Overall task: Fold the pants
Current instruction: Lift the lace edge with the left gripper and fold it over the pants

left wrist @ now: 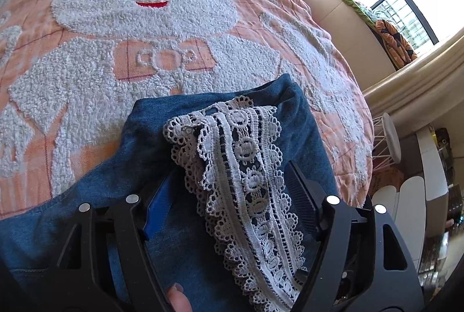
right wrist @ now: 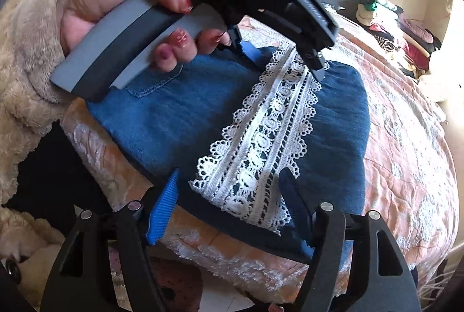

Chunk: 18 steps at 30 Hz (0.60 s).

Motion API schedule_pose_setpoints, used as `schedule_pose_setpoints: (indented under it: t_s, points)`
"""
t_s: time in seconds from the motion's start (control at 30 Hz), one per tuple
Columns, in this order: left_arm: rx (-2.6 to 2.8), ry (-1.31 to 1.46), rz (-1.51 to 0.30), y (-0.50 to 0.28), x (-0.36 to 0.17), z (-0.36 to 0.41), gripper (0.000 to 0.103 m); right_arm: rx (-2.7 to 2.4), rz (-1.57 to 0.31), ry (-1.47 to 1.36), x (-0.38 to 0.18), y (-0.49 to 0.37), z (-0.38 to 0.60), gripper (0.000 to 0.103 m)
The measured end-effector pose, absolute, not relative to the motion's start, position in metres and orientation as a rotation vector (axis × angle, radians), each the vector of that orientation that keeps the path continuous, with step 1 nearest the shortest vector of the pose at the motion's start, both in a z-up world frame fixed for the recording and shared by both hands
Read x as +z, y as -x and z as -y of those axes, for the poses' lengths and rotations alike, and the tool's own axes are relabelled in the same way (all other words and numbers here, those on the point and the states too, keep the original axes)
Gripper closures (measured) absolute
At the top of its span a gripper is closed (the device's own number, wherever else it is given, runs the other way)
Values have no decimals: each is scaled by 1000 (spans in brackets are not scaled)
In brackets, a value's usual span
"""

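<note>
Holding both claws released, you are hovering over the blue denim pants [right wrist: 179,120], which are lying folded on the pink bear blanket [left wrist: 145,30] at the near edge of the bed. Your left gripper [left wrist: 229,196] is standing with its jaws apart on either side of the white lace strip [left wrist: 246,167], its pads not pressing the cloth; your right gripper [right wrist: 229,193] is likewise spread wide around the lace's near end, gripping nothing. Your left hand [right wrist: 116,7] is wrapping the grey handle above the far end of the strip. If you are going for another fold, you are likely wanting both claws to be pinching denim and lace together at matching corners, lifting evenly so the lace is not sliding off or bunching. To my eye the pants are sitting close to the bed's edge, so they could be slipping off if dragged toward you. Piled clothes [right wrist: 406,30] are lying well apart at the far side, and a white stool [left wrist: 391,140] is standing beside the bed; neither is blocking you.
</note>
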State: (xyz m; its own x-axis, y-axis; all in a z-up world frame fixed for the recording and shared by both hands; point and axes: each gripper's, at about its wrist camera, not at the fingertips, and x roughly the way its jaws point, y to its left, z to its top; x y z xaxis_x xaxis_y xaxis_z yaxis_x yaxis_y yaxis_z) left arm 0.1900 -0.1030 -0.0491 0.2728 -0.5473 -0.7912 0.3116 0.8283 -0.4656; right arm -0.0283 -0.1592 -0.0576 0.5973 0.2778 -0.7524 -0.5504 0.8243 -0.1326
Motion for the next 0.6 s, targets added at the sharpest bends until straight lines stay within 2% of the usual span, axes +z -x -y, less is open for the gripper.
schedule_pose_setpoints:
  t_s: [0.03,0.1,0.13,0.27,0.33,0.4,0.47,0.6]
  points:
    - [-576,230,-1160,-191,-49,104,42,470,-798,402,-61,27,156,35]
    - [-556,208,-1155,-191,-49,104,55,433,-796,413,-67,23,157,37]
    - [-553,209,-1155,-192,-50,103,57,414,-803,400,-68,19,161,46]
    - [-532,240,-1146,-195,-52,99,67,437,-829,306,-66,8,177,57]
    - [-527,255,-1140,-195,-53,100,73,493,-837,236,-62,4,186,71]
    - [-545,282,-1135,-194,-52,101,84,570,-856,94,-55,-1,203,80]
    - [-571,304,-1118,-192,-47,100,93,607,-877,-7,-51,-6,216,81]
    - [-591,308,-1093,-188,-36,93,93,652,-884,-108,-42,-10,225,83]
